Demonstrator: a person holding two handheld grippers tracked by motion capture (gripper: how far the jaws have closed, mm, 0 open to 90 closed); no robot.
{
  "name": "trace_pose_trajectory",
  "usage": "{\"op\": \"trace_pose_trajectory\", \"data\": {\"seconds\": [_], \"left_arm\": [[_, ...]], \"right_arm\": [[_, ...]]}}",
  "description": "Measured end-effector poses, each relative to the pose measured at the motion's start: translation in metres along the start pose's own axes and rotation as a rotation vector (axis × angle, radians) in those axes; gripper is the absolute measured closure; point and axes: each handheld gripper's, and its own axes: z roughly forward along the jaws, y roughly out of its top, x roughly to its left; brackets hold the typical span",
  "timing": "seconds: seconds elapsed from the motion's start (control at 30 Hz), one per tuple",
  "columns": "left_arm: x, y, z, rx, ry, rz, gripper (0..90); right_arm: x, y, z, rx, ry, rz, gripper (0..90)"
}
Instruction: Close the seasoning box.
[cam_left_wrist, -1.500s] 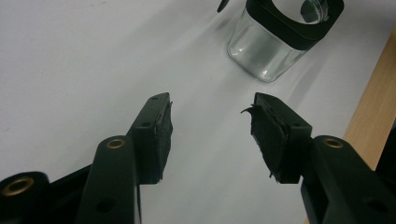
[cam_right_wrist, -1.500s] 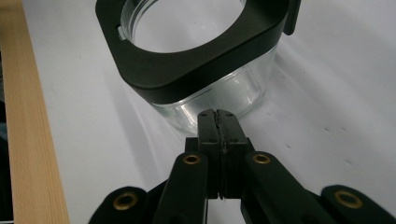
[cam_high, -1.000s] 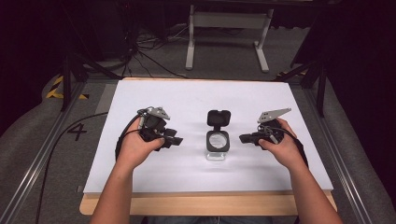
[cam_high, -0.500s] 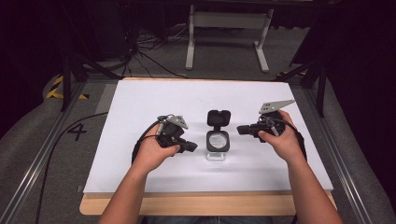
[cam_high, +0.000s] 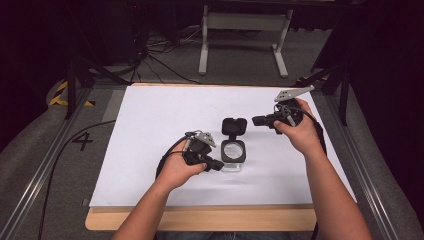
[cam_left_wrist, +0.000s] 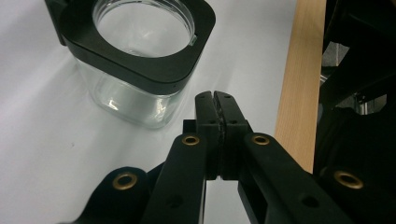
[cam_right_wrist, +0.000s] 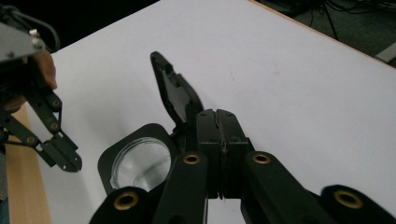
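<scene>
Your clear square jar (cam_high: 233, 154) stands near the middle of the white counter (cam_high: 150, 120), its black collar open to the top and its black hinged lid (cam_high: 234, 126) flipped back on the far side, standing up from the rim.

Your left tool (cam_high: 216, 164) sits just beside the jar on its left, low over the counter, with the tips close to the jar's near-left corner. From the left gripper view the jaws are pressed flat together with nothing between them, and the jar (cam_left_wrist: 140, 56) lies just ahead and to the left of the tips, glass wall near but apart from them.

Your right tool (cam_high: 256, 120) is held up to the right of the jar, pointing leftward toward the raised lid, the tips just beside it. In the right gripper view its jaws are also closed on nothing; the lid (cam_right_wrist: 175, 95) rises directly beyond the tips and the jar mouth (cam_right_wrist: 140, 163) lies lower left. Whether the tips touch the lid, you cannot tell from these views. Your left tool (cam_right_wrist: 63, 158) shows there too, past the jar.
</scene>
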Motion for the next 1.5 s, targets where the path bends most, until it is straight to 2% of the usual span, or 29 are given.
{"op": "trace_pose_trajectory", "data": {"seconds": [0.13,0.2,0.43,0.67,0.8,1.0,1.27,1.5], "left_arm": [[0.0,0.0,0.005,-0.006,-0.008,-0.007,90.0],[0.001,-0.002,0.013,-0.011,-0.008,-0.02,89.8],[0.003,-0.004,0.023,-0.006,0.0,-0.035,89.7],[0.005,-0.005,0.029,-0.023,0.011,-0.056,89.6],[0.005,-0.005,0.032,-0.02,0.008,-0.06,88.0],[0.005,-0.005,0.034,-0.02,0.009,-0.062,89.1],[0.002,-0.002,0.036,-0.052,0.006,-0.064,89.7],[0.002,-0.001,0.036,-0.063,0.009,-0.068,89.8]], "right_arm": [[-0.005,0.008,-0.002,0.002,-0.015,0.005,90.0],[-0.006,0.012,-0.002,-0.004,-0.016,0.004,90.0],[-0.004,0.023,-0.001,-0.023,-0.015,0.003,90.0],[0.002,0.039,0.013,-0.012,-0.009,-0.024,90.0],[0.006,0.044,0.025,0.025,-0.003,-0.037,90.0],[0.01,0.045,0.039,0.077,-0.005,-0.051,90.0],[0.013,0.041,0.038,0.074,-0.016,-0.054,90.0],[0.021,0.032,0.038,0.086,0.01,-0.066,90.0]]}}
